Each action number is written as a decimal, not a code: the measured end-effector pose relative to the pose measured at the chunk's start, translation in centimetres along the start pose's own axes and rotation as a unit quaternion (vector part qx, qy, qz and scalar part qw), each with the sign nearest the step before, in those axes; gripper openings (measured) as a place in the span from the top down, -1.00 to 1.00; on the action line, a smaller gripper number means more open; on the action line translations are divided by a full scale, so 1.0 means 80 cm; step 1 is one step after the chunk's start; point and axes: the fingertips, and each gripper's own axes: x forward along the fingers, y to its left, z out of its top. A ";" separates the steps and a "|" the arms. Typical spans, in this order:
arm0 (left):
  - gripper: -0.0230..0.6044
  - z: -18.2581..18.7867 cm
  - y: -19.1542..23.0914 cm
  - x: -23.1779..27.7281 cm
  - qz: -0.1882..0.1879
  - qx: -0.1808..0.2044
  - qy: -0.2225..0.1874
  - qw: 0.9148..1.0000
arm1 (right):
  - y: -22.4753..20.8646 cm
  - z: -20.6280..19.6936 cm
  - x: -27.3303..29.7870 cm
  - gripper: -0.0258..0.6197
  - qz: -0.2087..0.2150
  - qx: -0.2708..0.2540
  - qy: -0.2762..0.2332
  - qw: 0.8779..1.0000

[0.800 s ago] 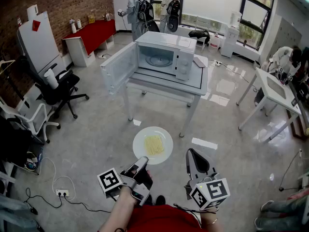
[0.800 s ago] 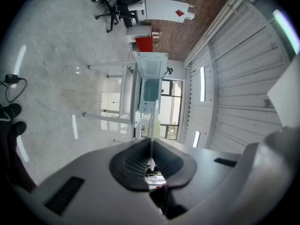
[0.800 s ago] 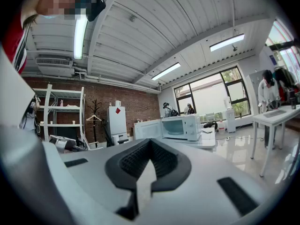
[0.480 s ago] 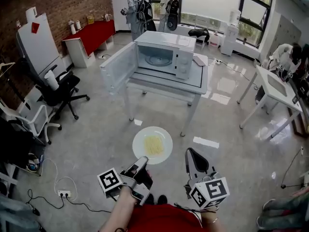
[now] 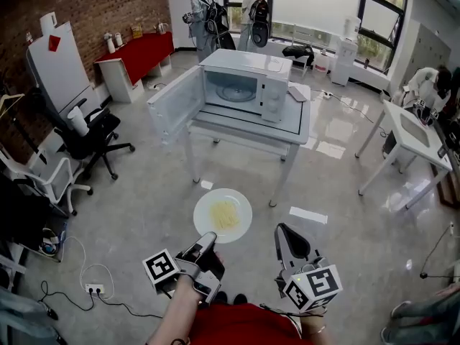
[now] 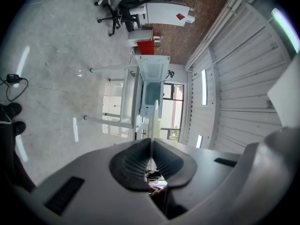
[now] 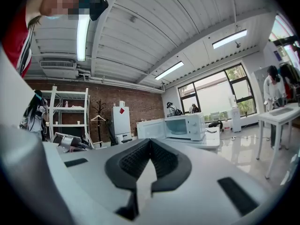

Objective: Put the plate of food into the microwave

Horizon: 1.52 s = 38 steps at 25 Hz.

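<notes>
At the far left a black office chair [image 5: 90,139] stands on the floor [image 5: 144,200], well clear of the counter [image 5: 291,124]. The microwave [image 5: 248,85] sits on that counter with its door [image 5: 176,103] swung wide to the left, past the counter's edge. Its cavity holds only a glass turntable [image 5: 236,90].

The plate [image 5: 243,218] is round and white, with a pale yellow heap of food [image 5: 225,214] at its middle. It hangs level over open floor in front of the counter, outside the microwave. The left hand-held gripper [image 5: 207,239] is clenched on the plate's near rim; its own view shows the plate edge-on between the pads.

To the right, the right hand-held gripper [image 5: 282,230] is closed on nothing, pads meeting, and points level toward the microwave. Bare floor lies between it and another white table [image 5: 406,131] further right.
</notes>
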 end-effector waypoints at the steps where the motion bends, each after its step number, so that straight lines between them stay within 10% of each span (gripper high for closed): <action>1: 0.85 0.003 -0.001 0.003 0.000 0.003 -0.003 1.000 | -0.003 0.000 0.001 0.88 0.002 0.001 0.000 1.000; 13: 0.85 0.077 -0.003 0.076 0.007 0.020 -0.037 0.999 | -0.051 -0.007 0.073 0.88 0.007 0.023 0.012 1.000; 38: 0.85 0.295 -0.050 0.396 0.017 0.023 0.005 1.000 | -0.197 0.048 0.462 0.88 -0.057 0.006 0.044 0.997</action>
